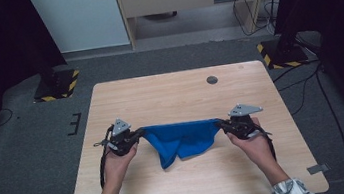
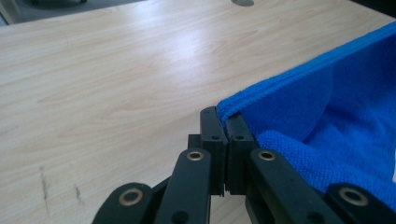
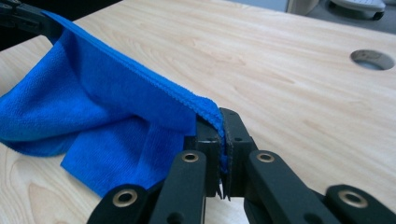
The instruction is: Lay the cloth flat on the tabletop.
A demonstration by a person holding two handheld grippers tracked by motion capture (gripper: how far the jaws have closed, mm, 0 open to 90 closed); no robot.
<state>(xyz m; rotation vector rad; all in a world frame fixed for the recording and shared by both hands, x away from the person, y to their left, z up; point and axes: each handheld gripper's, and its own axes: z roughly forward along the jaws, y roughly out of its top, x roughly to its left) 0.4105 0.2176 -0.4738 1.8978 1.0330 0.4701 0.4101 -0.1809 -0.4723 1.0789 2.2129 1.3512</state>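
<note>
A blue cloth [image 1: 181, 138] hangs stretched between my two grippers just above the wooden table [image 1: 175, 96]. Its top edge is pulled taut and the rest sags down onto the tabletop. My left gripper [image 1: 138, 132] is shut on the cloth's left corner; in the left gripper view the black jaws [image 2: 224, 122] pinch the hemmed edge of the cloth [image 2: 327, 102]. My right gripper [image 1: 220, 122] is shut on the right corner; in the right gripper view the cloth [image 3: 107, 107] runs from the clamped gripper [image 3: 220, 122] toward the far left gripper [image 3: 23, 18].
A round cable hole [image 1: 212, 79] sits near the table's far edge, also seen as a hole [image 3: 372, 59] in the right gripper view. Black stands with yellow-striped bases [image 1: 57, 84] flank the table's far corners. Cables [image 1: 304, 84] lie on the floor at right.
</note>
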